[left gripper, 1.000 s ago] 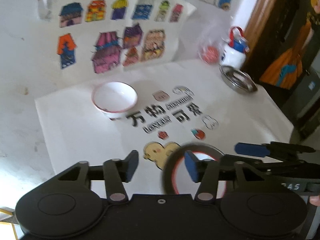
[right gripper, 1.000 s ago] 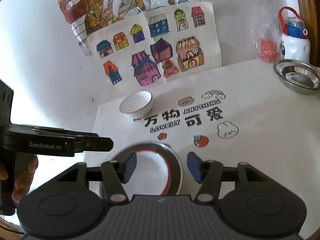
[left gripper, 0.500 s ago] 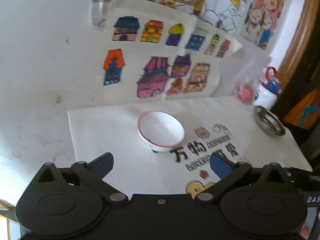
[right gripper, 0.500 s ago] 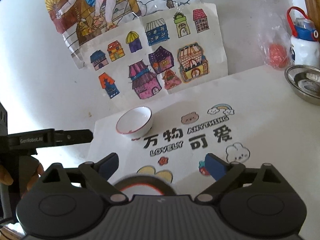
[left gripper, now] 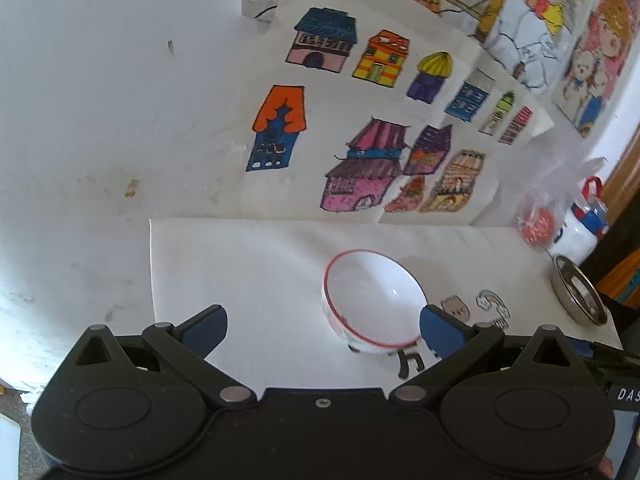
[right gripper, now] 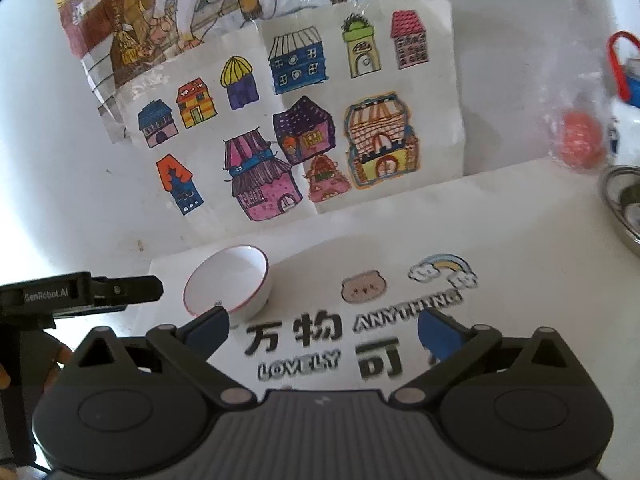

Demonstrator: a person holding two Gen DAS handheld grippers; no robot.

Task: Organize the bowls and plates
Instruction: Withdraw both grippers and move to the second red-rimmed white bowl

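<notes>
A white bowl with a red rim (left gripper: pixel 372 304) stands on the printed white mat (left gripper: pixel 248 264). In the left wrist view it sits just ahead of my left gripper (left gripper: pixel 323 325), nearer the right fingertip, and the jaws are spread wide with nothing in them. The right wrist view has the same bowl (right gripper: pixel 228 286) at the left, just beyond the left fingertip of my right gripper (right gripper: pixel 324 326), which is also open and empty. The left gripper (right gripper: pixel 120 290) appears side-on there, left of the bowl. No plate is visible.
A steel dish (left gripper: pixel 578 296) lies at the mat's far right, also in the right wrist view (right gripper: pixel 622 208). Behind it are a white bottle with a red handle (left gripper: pixel 582 228) and a bagged red object (right gripper: pixel 580 140). Drawings of houses (right gripper: pixel 304 128) cover the wall behind.
Both grippers opened wide and lifted away from the red-rimmed plate near the mat's front, which has dropped out of view. Both cameras now point further back toward the bowl and wall.
</notes>
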